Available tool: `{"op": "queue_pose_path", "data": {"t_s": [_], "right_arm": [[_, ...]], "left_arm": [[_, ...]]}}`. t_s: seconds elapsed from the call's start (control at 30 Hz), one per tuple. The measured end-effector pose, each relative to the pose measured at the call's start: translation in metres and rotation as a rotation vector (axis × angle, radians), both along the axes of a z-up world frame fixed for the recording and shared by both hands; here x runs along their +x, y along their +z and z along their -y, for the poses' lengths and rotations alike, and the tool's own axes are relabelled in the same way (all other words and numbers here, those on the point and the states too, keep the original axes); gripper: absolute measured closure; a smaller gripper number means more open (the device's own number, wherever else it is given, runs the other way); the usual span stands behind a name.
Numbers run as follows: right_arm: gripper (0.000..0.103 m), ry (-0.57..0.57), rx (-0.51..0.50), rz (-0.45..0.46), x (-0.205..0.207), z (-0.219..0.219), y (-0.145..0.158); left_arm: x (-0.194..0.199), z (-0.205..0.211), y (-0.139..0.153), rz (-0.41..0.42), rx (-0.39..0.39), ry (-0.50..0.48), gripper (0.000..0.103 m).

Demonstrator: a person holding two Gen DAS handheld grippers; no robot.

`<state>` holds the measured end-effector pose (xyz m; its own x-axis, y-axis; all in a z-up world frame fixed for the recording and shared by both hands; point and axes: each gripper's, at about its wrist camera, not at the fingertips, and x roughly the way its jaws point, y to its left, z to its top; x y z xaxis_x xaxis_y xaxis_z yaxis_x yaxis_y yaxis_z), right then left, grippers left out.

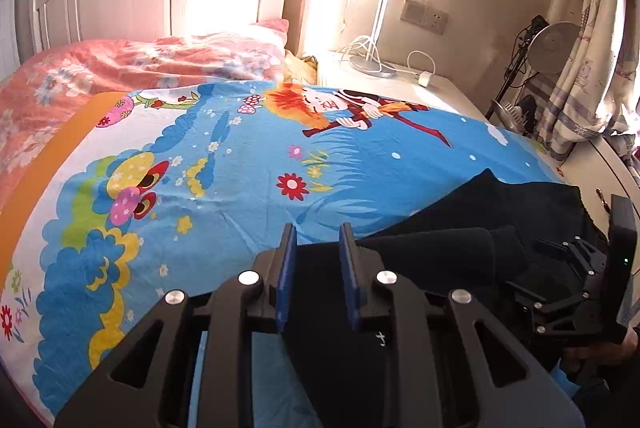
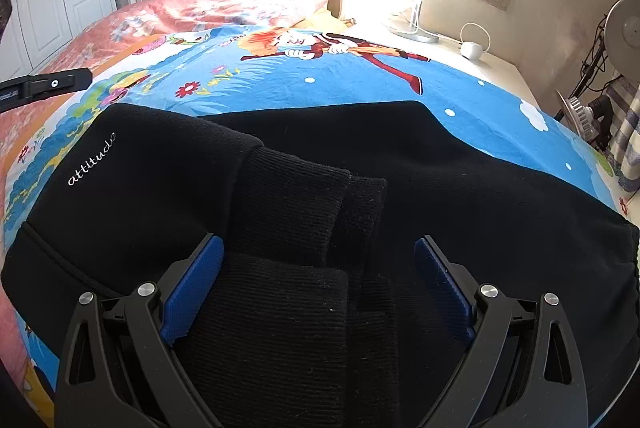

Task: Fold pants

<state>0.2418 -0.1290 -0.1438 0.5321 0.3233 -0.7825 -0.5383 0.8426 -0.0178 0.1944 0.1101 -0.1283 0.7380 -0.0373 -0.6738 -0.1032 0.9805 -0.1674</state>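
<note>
Bed (image 1: 240,155) under bright cartoon-print sheet (image 2: 280,79). Directly on it: black pants (image 2: 440,167), folded over, ribbed cuffs on top; pink floral quilt (image 1: 132,63) bunched toward headboard.

1. The right gripper (image 2: 318,282) hung over the black pants (image 2: 460,179) with its jaws spread wide — blue pads (image 2: 192,288) flanking the ribbed cuffs (image 2: 296,211).
2. The pants lay folded on a cartoon sheet (image 2: 280,83).
3. The left gripper (image 2: 44,87) showed at the left edge.
</note>
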Motion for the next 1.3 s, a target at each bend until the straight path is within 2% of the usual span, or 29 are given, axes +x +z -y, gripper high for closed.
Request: {"op": "queue_pose_path", "data": {"t_s": [0.1,0.23,0.3,0.37,0.43,0.47,0.5,0.57,0.7,0.77,0.83,0.87,0.9,1.0,1.03,1.1,1.17,1.2,1.3], "right_arm": [[0.012,-0.005,0.003,0.003,-0.001,0.0,0.0],[0.012,-0.009,0.008,0.004,-0.001,0.0,-0.001],[0.012,-0.007,0.008,0.003,-0.001,0.0,-0.001],[0.012,-0.006,0.008,0.003,-0.001,0.0,-0.001],[0.012,-0.005,0.005,0.005,-0.001,0.0,0.0],[0.012,-0.004,0.003,0.002,0.0,0.0,0.0],[0.012,-0.001,0.0,-0.006,0.001,0.0,0.002],[0.012,-0.001,-0.004,-0.03,0.004,0.001,0.014],[0.012,-0.012,0.067,0.058,0.003,0.007,0.048],[0.012,0.001,-0.003,0.049,0.011,-0.001,0.036],[0.013,0.007,-0.101,-0.031,0.024,-0.008,0.005],[0.012,-0.001,-0.045,-0.044,0.026,-0.001,0.001],[0.012,-0.008,-0.029,-0.069,0.029,0.003,0.0],[0.012,-0.002,-0.088,-0.059,0.029,-0.004,0.01],[0.012,-0.006,-0.112,-0.036,0.027,-0.009,0.02],[0.012,0.04,-0.071,-0.028,0.023,-0.024,0.046],[0.012,0.133,-0.045,-0.086,0.021,-0.055,0.071],[0.012,0.176,-0.058,-0.119,0.022,-0.076,0.079],[0.012,0.298,-0.163,-0.286,0.019,-0.151,0.086]], "left_arm": [[-0.036,0.014,-0.004,0.027,-0.049,-0.003,0.076],[-0.077,0.033,-0.031,0.008,-0.121,0.016,0.076],[-0.087,0.044,-0.051,-0.047,-0.075,0.052,0.075],[-0.096,0.05,-0.059,-0.019,-0.05,0.069,0.075],[-0.098,0.048,-0.058,-0.01,-0.065,0.087,0.072],[-0.099,0.045,-0.055,-0.004,-0.082,0.1,0.065],[-0.102,0.042,-0.052,0.003,-0.108,0.116,0.056],[-0.11,0.033,-0.048,0.023,-0.17,0.141,0.049],[-0.128,0.019,-0.054,0.03,-0.279,0.176,0.045],[-0.135,0.012,-0.063,0.036,-0.362,0.188,0.043],[-0.138,0.009,-0.074,0.029,-0.441,0.196,0.037],[-0.138,0.008,-0.078,0.028,-0.465,0.197,0.035],[-0.139,0.008,-0.081,0.033,-0.483,0.196,0.034],[-0.136,0.011,-0.093,0.023,-0.561,0.179,0.032],[-0.135,0.015,-0.094,0.035,-0.563,0.172,0.032],[-0.135,0.021,-0.092,0.024,-0.516,0.2,0.048],[-0.138,0.022,-0.088,0.033,-0.512,0.224,0.055],[-0.139,0.026,-0.083,0.033,-0.485,0.231,0.058],[-0.139,0.042,-0.067,0.036,-0.391,0.262,0.061]]}}
